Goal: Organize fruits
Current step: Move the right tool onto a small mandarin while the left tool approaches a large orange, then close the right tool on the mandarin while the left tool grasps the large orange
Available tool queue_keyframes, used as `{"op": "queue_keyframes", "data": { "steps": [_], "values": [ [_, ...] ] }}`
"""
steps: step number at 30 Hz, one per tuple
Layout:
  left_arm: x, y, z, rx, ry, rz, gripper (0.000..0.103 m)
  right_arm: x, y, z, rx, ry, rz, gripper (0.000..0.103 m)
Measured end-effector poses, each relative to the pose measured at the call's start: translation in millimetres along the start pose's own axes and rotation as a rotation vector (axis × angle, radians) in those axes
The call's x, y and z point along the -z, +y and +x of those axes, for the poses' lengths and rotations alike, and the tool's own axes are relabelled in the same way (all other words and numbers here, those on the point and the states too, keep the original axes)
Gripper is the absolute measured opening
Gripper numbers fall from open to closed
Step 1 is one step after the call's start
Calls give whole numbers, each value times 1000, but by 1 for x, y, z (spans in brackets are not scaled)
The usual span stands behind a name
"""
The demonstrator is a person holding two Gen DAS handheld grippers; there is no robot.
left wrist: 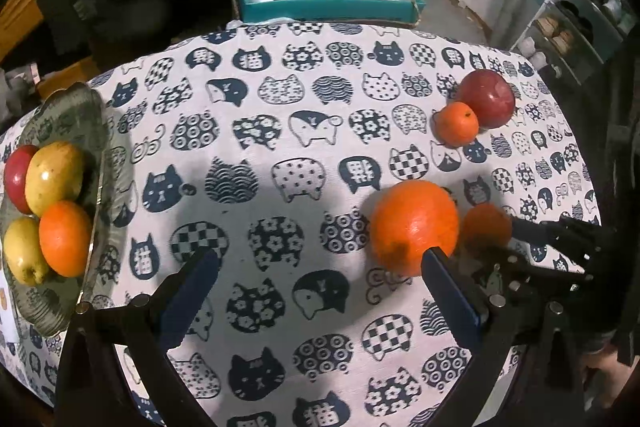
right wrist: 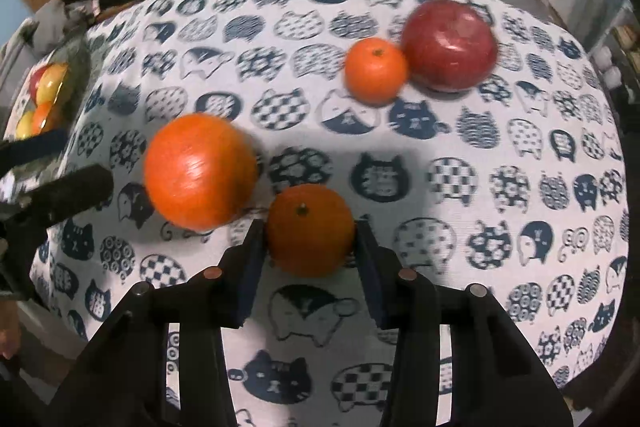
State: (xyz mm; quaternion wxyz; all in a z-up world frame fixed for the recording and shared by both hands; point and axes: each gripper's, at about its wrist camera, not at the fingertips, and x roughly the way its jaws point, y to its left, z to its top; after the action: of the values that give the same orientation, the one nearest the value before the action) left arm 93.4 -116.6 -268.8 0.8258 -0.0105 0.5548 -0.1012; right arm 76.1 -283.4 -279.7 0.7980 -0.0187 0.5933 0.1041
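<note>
Fingers of the right gripper pinch a small tangerine on the cat-print counter; the left gripper gapes wide, holding nothing. At ten o'clock from the tangerine sits a big orange; at one o'clock, farther off, a second tangerine touches a red apple. At nine o'clock in the left view, a glass dish holds more fruit.

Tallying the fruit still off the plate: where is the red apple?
In the right wrist view the red apple sits at the table's far right, touching a small tangerine on its left, beyond the right gripper.
</note>
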Motion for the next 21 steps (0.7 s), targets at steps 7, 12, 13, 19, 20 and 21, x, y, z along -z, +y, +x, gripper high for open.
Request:
{"op": "queue_keyframes", "data": {
  "steps": [7, 12, 13, 19, 20, 21],
  "values": [
    [-6, -18, 9, 31, 9, 10, 102, -5, -30, -11, 31, -48, 84, 43],
    [-9, -33, 19, 47, 25, 26, 102, -5, -43, -15, 49, -71, 115, 43],
    [-10, -34, 20, 48, 27, 28, 102, -5, -46, -16, 53, -75, 120, 43],
    [-14, -46, 35, 53, 48, 37, 102, -6, -59, -17, 54, -93, 152, 43],
    [-15, -47, 38, 55, 54, 37, 102, -7, -60, -16, 54, -95, 155, 43],
    [-15, -48, 40, 58, 58, 37, 102, -7, -61, -16, 54, -97, 160, 43]
  ]
}}
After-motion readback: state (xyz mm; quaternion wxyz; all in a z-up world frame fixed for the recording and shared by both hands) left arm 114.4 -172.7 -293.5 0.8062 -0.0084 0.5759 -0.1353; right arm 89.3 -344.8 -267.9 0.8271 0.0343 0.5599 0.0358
